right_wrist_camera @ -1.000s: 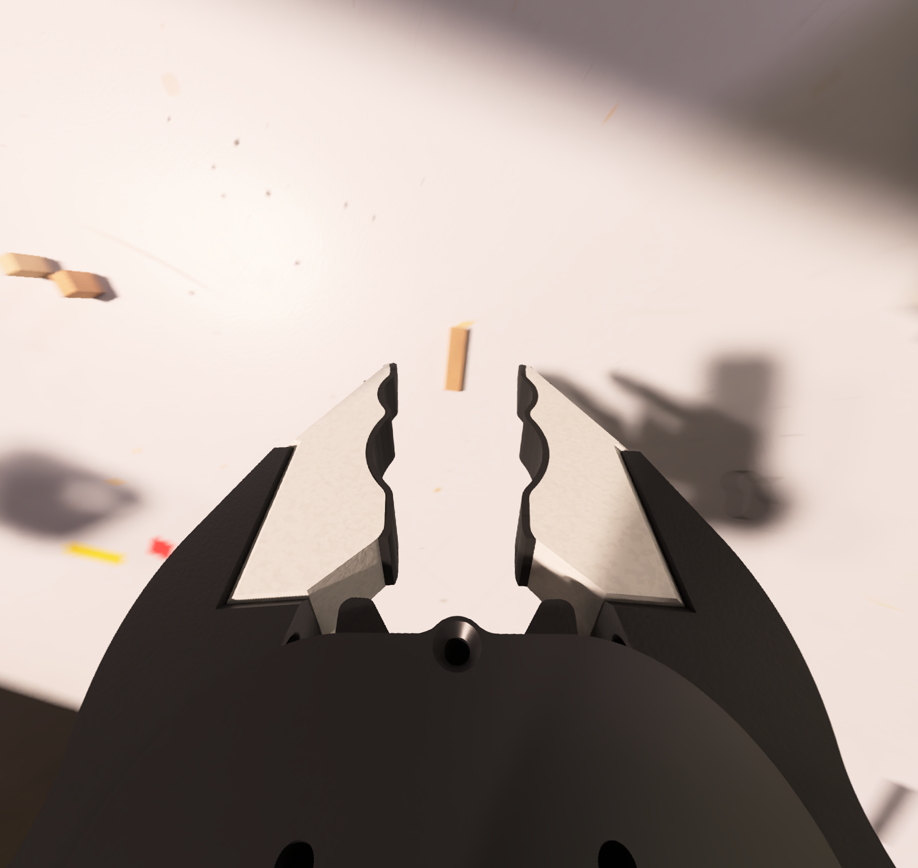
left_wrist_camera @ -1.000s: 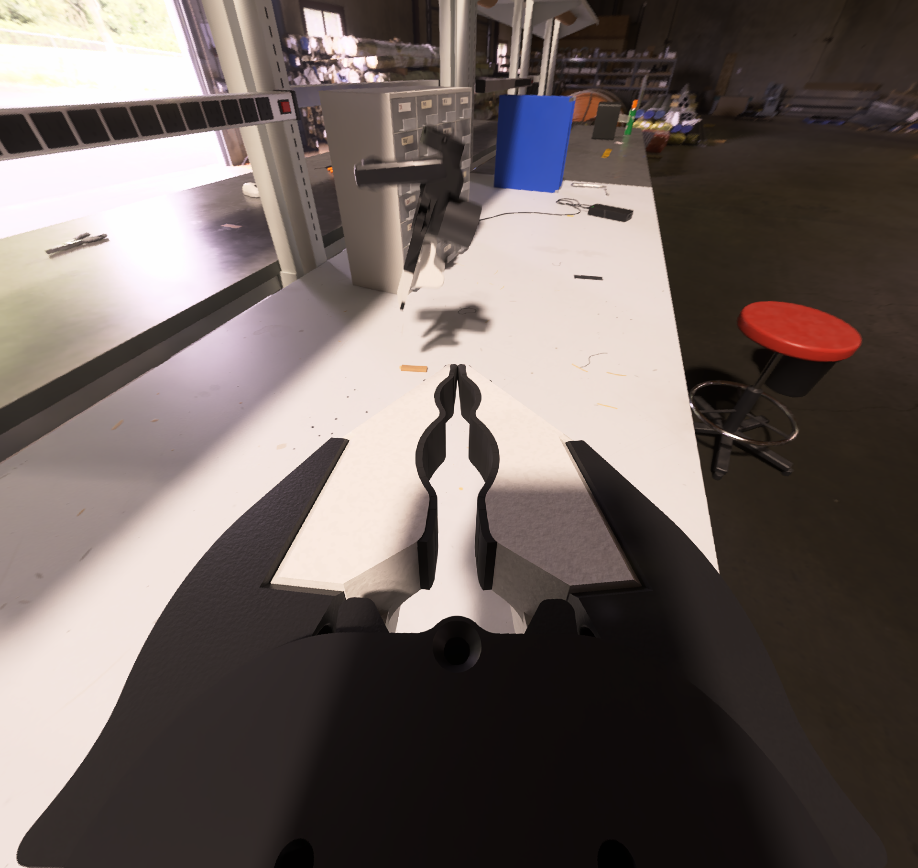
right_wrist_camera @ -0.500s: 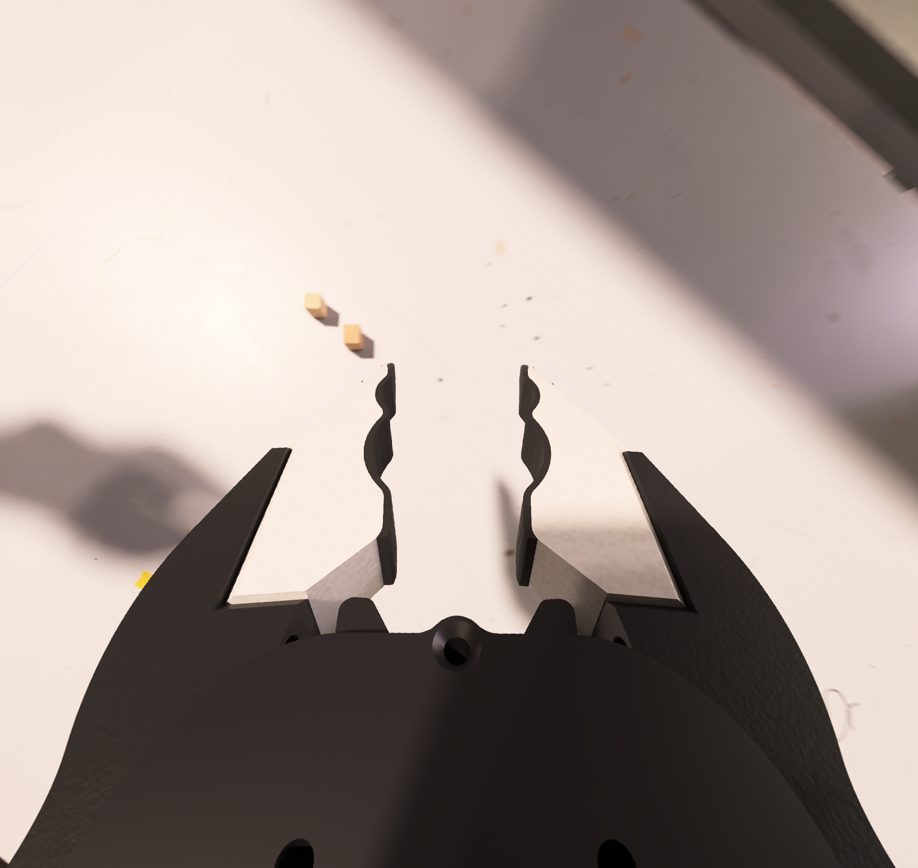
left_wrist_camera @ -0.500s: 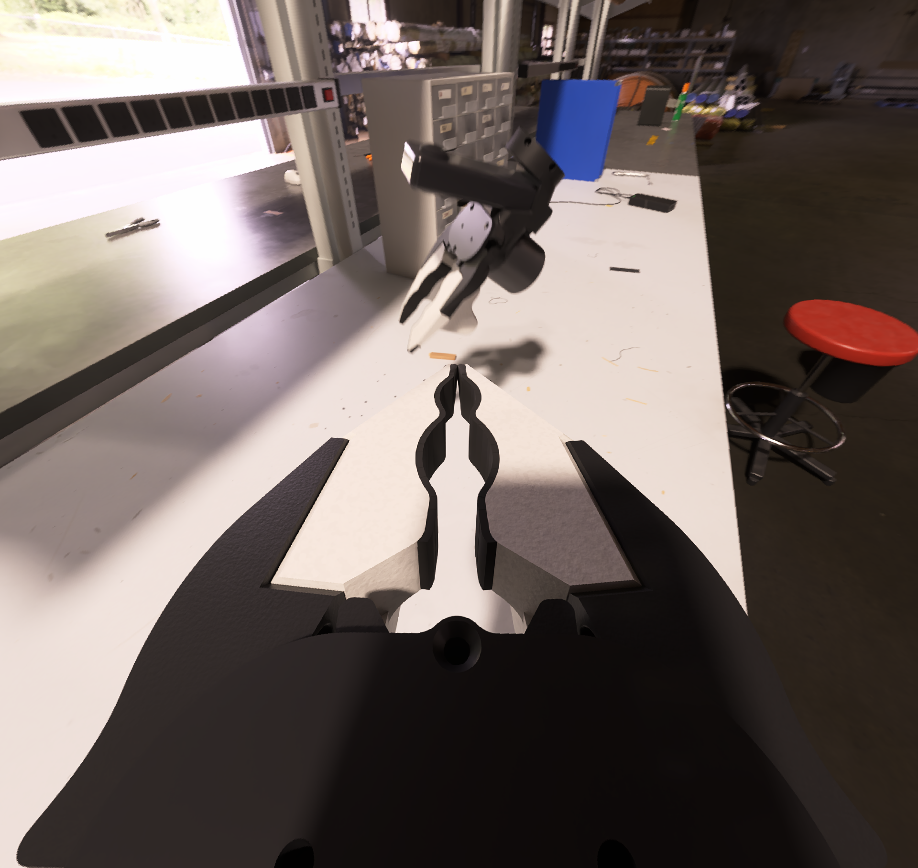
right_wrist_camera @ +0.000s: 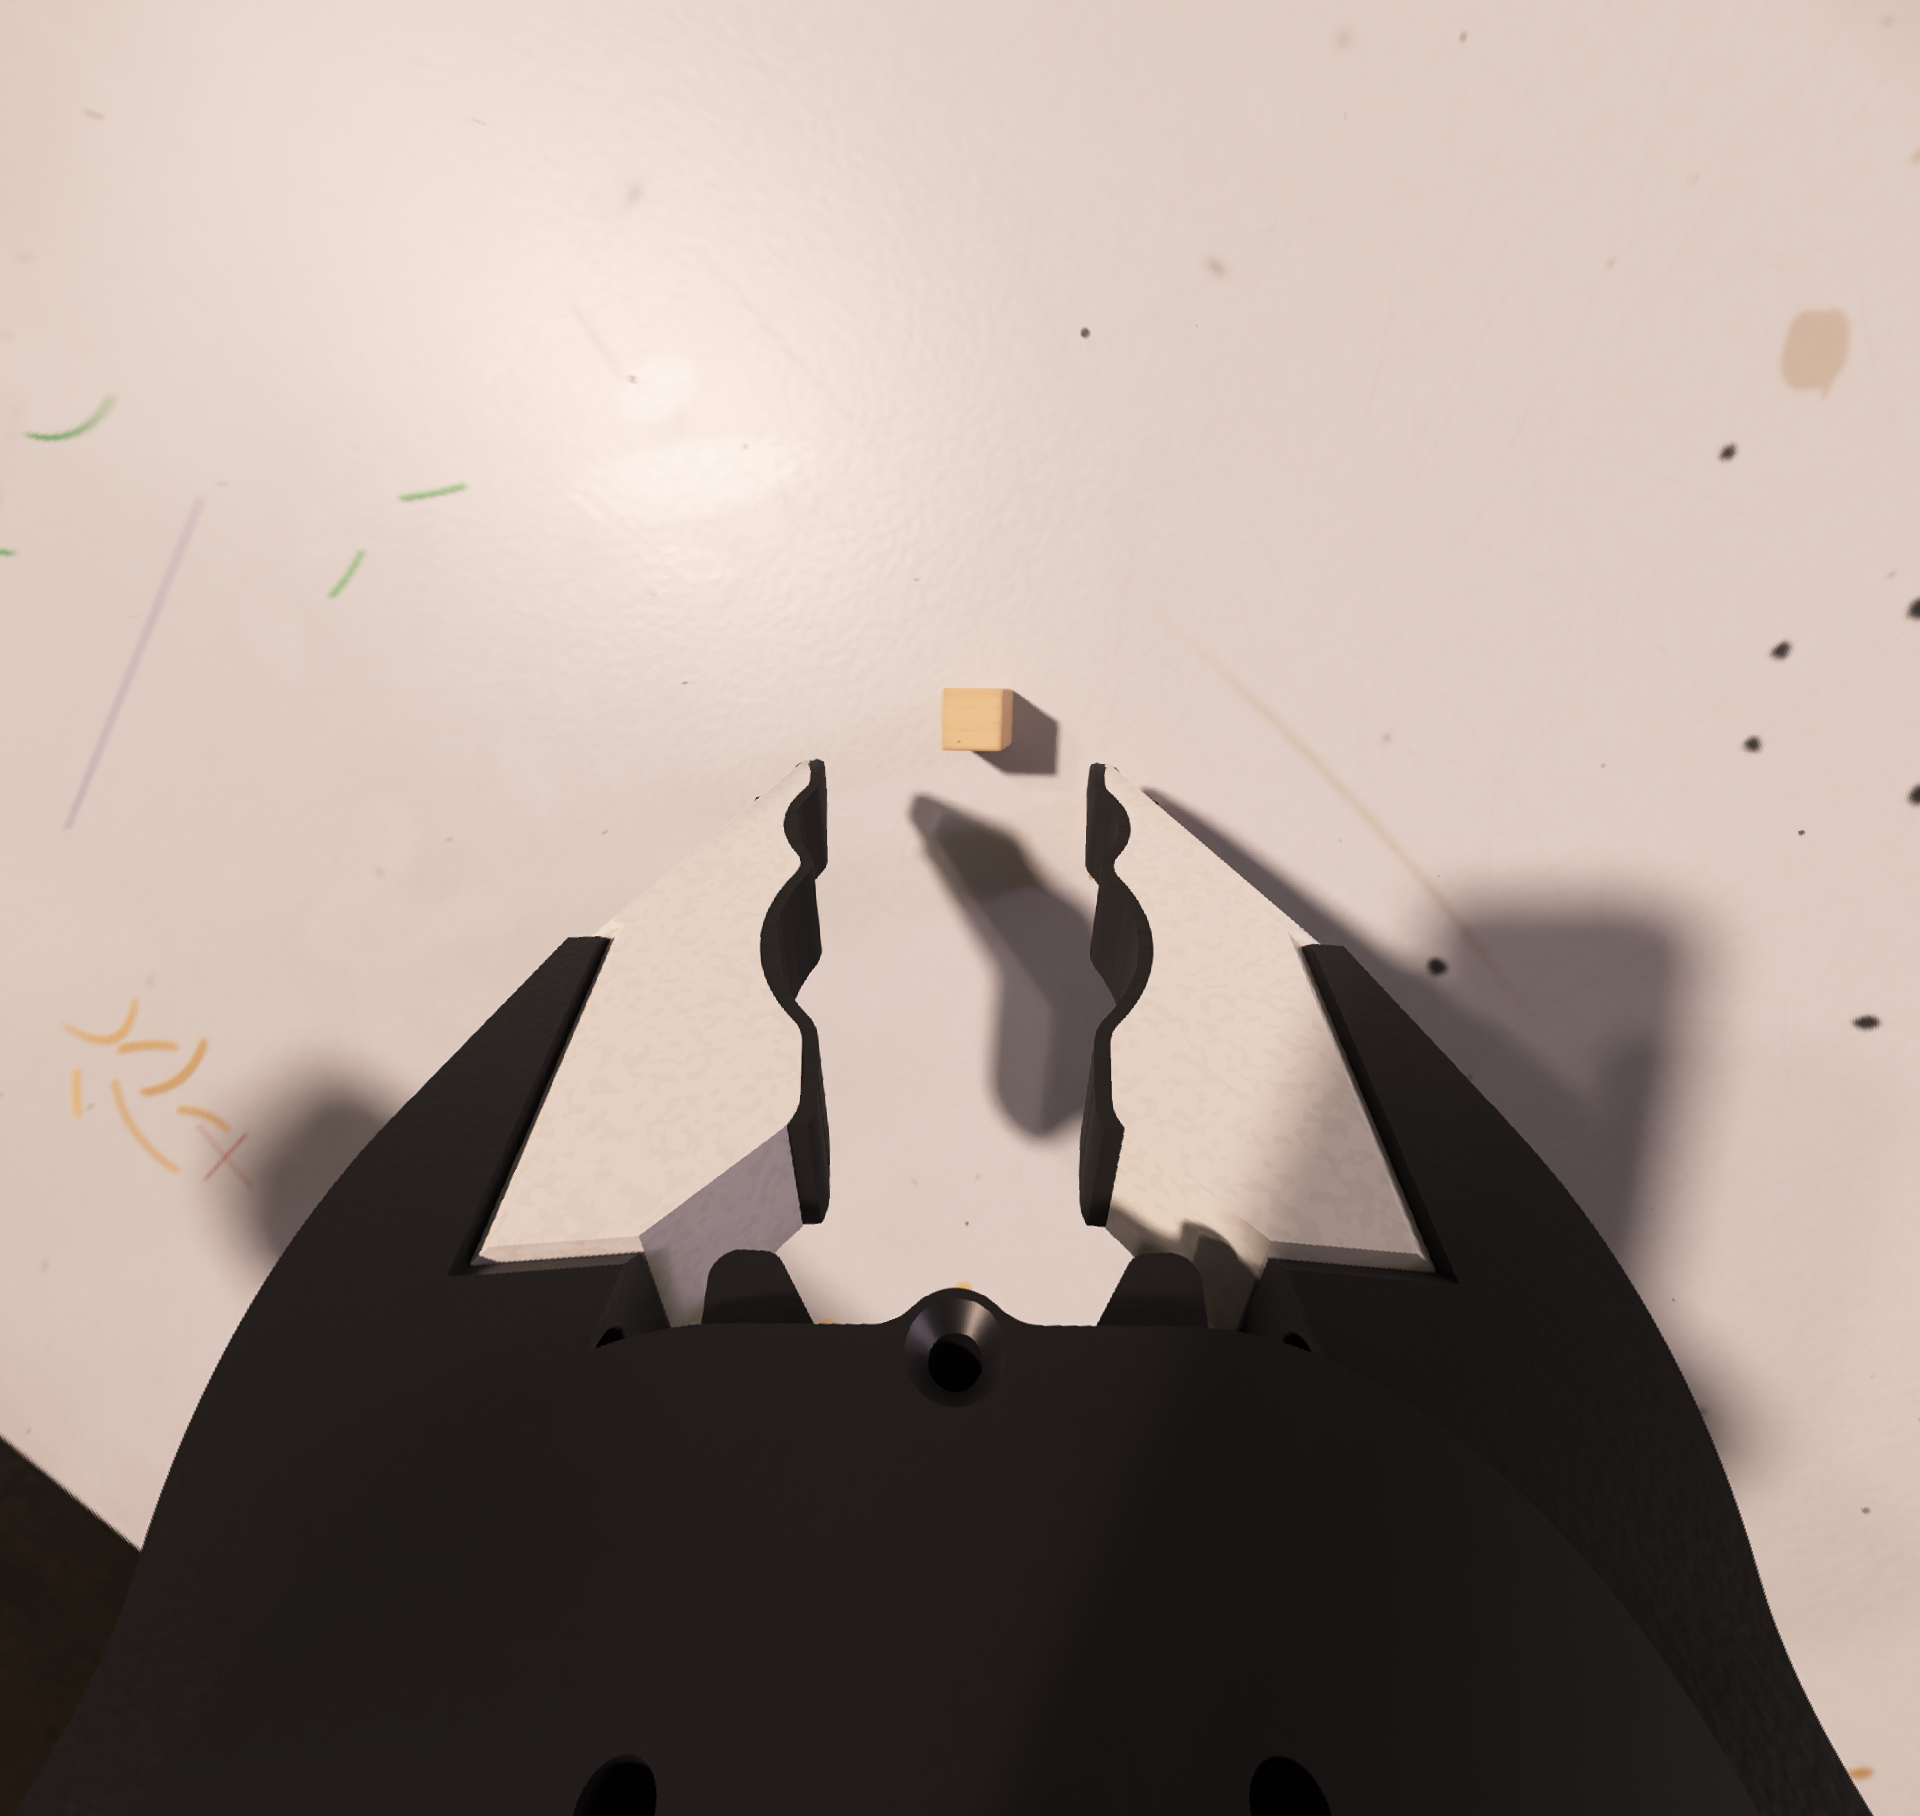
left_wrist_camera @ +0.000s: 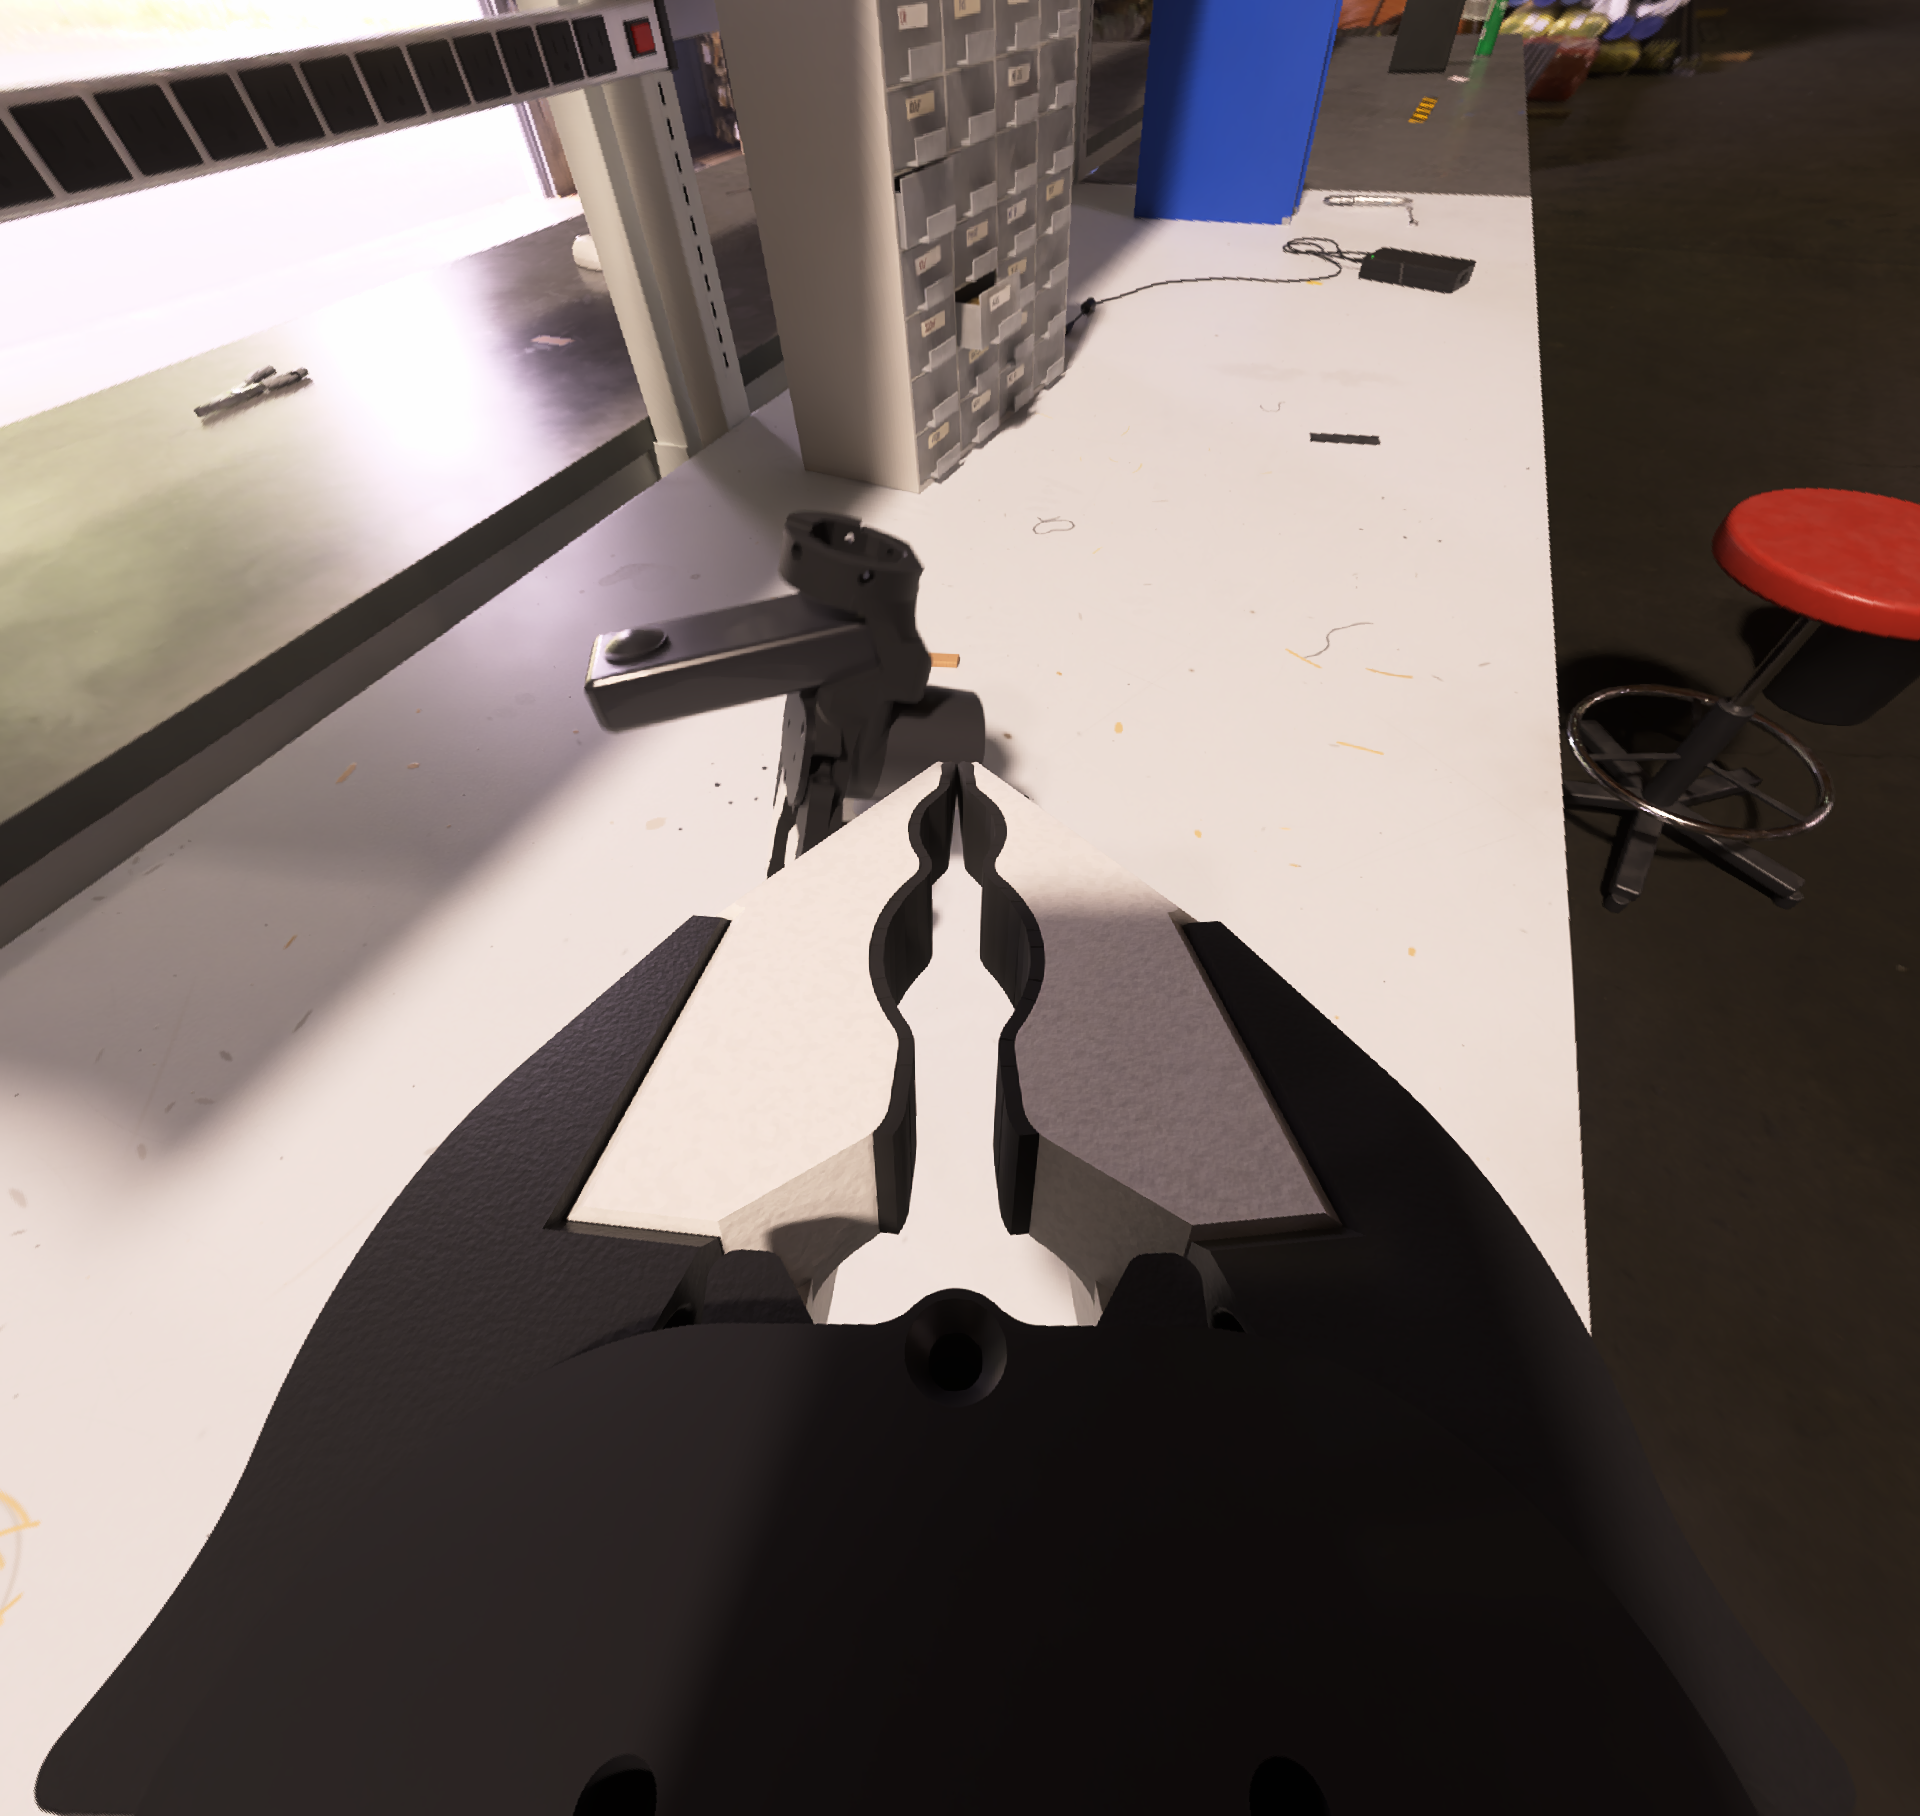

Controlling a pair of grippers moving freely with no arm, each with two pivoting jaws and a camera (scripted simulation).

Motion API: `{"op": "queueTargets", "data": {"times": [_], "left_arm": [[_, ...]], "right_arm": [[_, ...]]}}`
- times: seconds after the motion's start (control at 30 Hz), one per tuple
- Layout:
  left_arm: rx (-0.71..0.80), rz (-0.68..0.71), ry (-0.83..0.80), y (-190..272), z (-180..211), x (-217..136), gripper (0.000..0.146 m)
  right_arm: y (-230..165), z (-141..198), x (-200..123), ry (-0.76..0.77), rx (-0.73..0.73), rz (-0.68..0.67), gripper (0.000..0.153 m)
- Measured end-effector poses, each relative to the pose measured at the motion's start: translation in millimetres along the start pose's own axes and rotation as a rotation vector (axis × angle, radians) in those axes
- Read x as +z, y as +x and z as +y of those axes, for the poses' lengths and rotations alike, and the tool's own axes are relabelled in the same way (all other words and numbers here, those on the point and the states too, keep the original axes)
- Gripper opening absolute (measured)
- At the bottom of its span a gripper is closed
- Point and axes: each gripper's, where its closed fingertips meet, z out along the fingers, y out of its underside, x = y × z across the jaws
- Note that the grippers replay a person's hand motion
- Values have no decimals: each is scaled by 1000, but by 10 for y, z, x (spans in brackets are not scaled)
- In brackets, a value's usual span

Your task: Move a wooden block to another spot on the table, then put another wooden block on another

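Observation:
A small light wooden block (right_wrist_camera: 975,718) lies on the white table (right_wrist_camera: 935,312), just beyond the tips of my right gripper (right_wrist_camera: 956,779), which is open, empty and pointing down at the table. In the left wrist view my left gripper (left_wrist_camera: 954,779) is shut and empty, low over the table (left_wrist_camera: 1299,727). The right gripper's dark body (left_wrist_camera: 821,665) shows just ahead of it, close to the surface. A sliver of another wooden block (left_wrist_camera: 945,660) shows behind that body.
A grey drawer cabinet (left_wrist_camera: 935,208) stands ahead, with a blue box (left_wrist_camera: 1231,88) and a black adapter with a cable (left_wrist_camera: 1413,267) farther back. A red stool (left_wrist_camera: 1818,561) stands off the table's right edge. A support post (left_wrist_camera: 665,208) stands left.
The right gripper has come down from the air toward the left gripper to just above the table. One block now sits at its fingertips; before, two lay off to the left.

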Motion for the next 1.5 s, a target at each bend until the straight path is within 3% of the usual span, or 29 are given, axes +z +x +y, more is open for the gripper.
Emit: {"op": "queueTargets", "data": {"times": [0.1,0.27,0.5,0.57,0.67,0.77,0.87,0.97,1.13,1.27,1.5], "left_arm": [[5,-10,21,-5,-35,-36,0],[2,-31,53,-57,-89,-152,0],[-6,-47,66,-97,-103,-221,0],[0,-53,68,-93,-107,-230,0],[4,-59,64,-89,-105,-235,0],[6,-64,55,-94,-93,-229,0],[2,-72,47,-111,-82,-216,0],[1,-75,38,-124,-69,-199,0],[0,-87,32,-152,-56,-195,0],[-8,-100,28,-193,-41,-197,0],[-17,-104,10,-236,4,-142,0]], "right_arm": [[33,5,124,-39,7,25,47],[55,-10,160,-40,-21,54,12],[-44,-91,61,-12,-51,17,12],[-83,-222,-181,54,-45,-36,12],[22,-472,-914,199,-27,-82,12],[544,-503,-1758,265,-1,82,12],[1326,-172,-2157,194,133,260,12],[1896,349,-1935,83,289,239,12],[2291,951,-1256,14,440,139,12],[2400,1095,-982,-16,463,133,12],[2407,1136,-799,-55,423,146,12]]}}
